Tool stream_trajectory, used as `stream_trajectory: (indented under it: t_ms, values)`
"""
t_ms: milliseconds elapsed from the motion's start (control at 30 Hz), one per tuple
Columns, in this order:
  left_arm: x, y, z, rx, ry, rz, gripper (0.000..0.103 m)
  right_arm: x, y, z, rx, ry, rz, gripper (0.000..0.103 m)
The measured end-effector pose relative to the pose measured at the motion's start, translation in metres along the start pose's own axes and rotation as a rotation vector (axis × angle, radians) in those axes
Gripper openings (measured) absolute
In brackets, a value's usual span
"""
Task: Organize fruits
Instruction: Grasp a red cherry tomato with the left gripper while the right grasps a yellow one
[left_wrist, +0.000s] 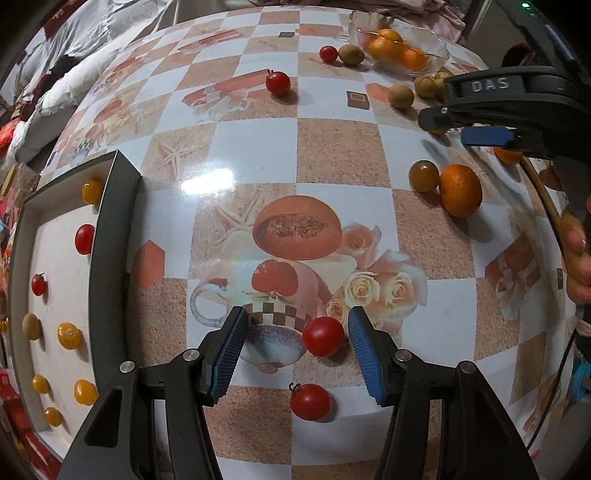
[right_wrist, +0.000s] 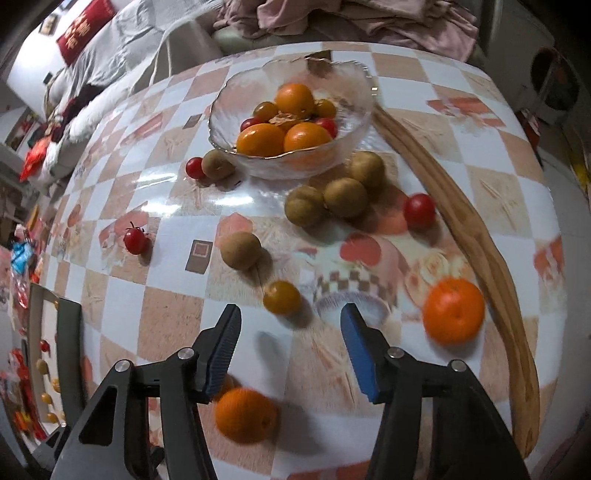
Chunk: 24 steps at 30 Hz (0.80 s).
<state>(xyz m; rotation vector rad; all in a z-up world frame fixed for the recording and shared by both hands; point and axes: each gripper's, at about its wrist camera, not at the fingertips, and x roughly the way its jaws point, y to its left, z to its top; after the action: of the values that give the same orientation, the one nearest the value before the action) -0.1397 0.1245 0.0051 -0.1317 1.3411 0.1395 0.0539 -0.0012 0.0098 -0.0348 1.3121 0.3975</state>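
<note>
Fingers of the left gripper (left_wrist: 297, 349) stand spread wide, holding nothing. One red cherry tomato (left_wrist: 323, 336) lies on the table between the blue pads, closer to the right pad (left_wrist: 364, 350); contact with that pad cannot be confirmed. A second red tomato (left_wrist: 310, 401) with a stem lies just nearer the camera, below the gap. Judgement: the wide stance suits closing on the first tomato, which would need centring before the squeeze to avoid rolling it away.

Left of this gripper sits a dark-walled tray (left_wrist: 110, 236) with a pale floor. It holds small fruits spaced apart: yellow and red tomatoes and one brown fruit. The spacing suggests sorted placement, so the tray appears to be the destination for small fruit.

Right gripper (right_wrist: 290, 347) is likewise spread and empty, hovering above the table. An amber tomato (right_wrist: 282, 297) lies just beyond its tips, between them in line. One orange (right_wrist: 245, 415) sits below the left pad, blurred; another orange (right_wrist: 453, 312) rests right of the tips beside a long wooden board edge (right_wrist: 476, 236).

Farther out, four brown fruits, the nearest (right_wrist: 240, 249) alone and three clustered, lie before a glass bowl (right_wrist: 236, 110) holding oranges and tomatoes. Loose fruit remains plentiful; the task looks well short of complete.
</note>
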Motion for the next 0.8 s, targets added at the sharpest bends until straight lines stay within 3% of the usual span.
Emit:
stream_trajectory:
  t_ms: [100, 167, 233, 300, 433, 633, 800]
  values:
    - [0.001, 0.0, -0.001, -0.008, -0.001, 0.007, 0.058, 0.003, 0.006, 0.004, -0.037, -0.009, -0.018, 0.056]
    - [0.001, -0.001, 0.0, -0.011, -0.003, 0.011, 0.058, 0.005, 0.009, 0.006, -0.053, -0.012, -0.024, 0.049]
    - [0.002, -0.001, -0.002, -0.012, -0.004, 0.016, 0.058, 0.005, 0.011, 0.008, -0.065, -0.016, -0.033, 0.033]
    - [0.002, -0.003, -0.002, -0.008, -0.004, 0.024, 0.058, 0.006, 0.013, 0.008, -0.075, -0.019, -0.031, 0.024]
    - [-0.001, -0.012, -0.002, -0.001, 0.002, 0.036, 0.057, 0.003, 0.008, 0.005, -0.062, -0.017, -0.005, 0.024]
    - [-0.007, -0.021, -0.007, 0.034, 0.001, -0.003, 0.024, -0.011, -0.002, -0.009, -0.032, -0.018, 0.028, 0.024]
    - [-0.011, -0.021, -0.006, 0.039, -0.008, -0.054, 0.023, -0.029, -0.005, -0.025, -0.011, -0.023, 0.052, 0.024]
